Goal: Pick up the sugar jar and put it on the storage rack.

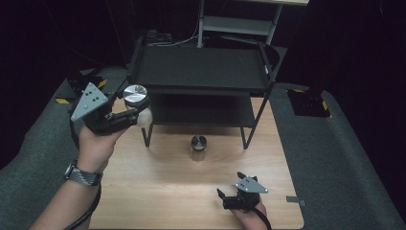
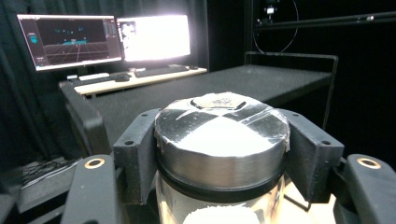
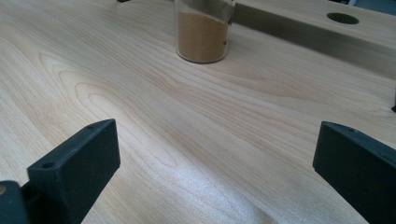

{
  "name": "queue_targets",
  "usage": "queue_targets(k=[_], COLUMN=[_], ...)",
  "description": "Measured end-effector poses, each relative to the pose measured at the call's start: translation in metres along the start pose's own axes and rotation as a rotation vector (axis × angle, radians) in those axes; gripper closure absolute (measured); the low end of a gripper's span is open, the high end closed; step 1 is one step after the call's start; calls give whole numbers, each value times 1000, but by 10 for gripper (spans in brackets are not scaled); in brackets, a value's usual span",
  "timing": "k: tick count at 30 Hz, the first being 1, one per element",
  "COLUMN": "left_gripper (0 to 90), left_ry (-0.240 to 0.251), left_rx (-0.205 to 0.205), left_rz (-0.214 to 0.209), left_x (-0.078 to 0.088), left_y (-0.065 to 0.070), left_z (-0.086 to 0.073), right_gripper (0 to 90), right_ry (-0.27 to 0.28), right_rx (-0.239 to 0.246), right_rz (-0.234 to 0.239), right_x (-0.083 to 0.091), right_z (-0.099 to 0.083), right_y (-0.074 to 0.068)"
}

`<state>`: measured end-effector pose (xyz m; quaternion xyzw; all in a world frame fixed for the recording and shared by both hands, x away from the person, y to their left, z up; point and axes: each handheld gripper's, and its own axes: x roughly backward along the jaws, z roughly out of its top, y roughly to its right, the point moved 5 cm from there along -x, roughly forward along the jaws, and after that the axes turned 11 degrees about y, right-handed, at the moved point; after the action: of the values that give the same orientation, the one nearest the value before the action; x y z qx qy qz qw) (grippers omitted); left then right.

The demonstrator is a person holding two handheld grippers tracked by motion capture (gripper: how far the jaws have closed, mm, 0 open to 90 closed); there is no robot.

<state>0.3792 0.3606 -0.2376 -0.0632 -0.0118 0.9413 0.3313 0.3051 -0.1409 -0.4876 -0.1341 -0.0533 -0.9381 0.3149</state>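
My left gripper [image 1: 136, 115] is shut on a glass jar [image 1: 138, 103] with a silver metal lid [image 2: 222, 135], held in the air at the left front corner of the black shelf rack [image 1: 201, 69]. In the left gripper view both jaws clamp the jar just under its lid, and white powder shows inside it. A second jar [image 1: 198, 147], with a silver lid and brown powder [image 3: 201, 35], stands on the wooden table [image 1: 158, 191] in front of the rack. My right gripper [image 1: 230, 184] rests open low over the table's front right, with nothing between its fingers.
The rack has a flat black top shelf [image 2: 233, 84] with a raised rim and a lower shelf [image 1: 201, 110] beneath it. Monitors and a keyboard stand on a desk [image 2: 135, 77] beyond the rack. Grey matting [image 1: 335, 158] surrounds the table.
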Motion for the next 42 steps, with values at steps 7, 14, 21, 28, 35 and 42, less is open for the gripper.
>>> queue_targets(k=[7,14,21,28,35,42], left_gripper=[348,348,348,348,348,348], left_ry=[22,43,67,86,80,73], left_rx=[13,12,16,25,11,9], left_rz=[2,2,10,17,24,30], left_x=[-16,-30,-42,-57,-75,-97], left_y=[-3,-4,-4,-5,-7,-7], left_z=[15,27,38,43,45,47], right_gripper=[1,1,1,1,1,1], right_ry=[0,1,5,8,11,14], right_rx=[1,-1,-2,-7,-4,-6], right_rz=[2,3,4,7,8,12], right_x=[0,0,0,1,1,1], right_z=[0,0,0,-1,-1,-2], right_y=[0,0,1,1,1,2])
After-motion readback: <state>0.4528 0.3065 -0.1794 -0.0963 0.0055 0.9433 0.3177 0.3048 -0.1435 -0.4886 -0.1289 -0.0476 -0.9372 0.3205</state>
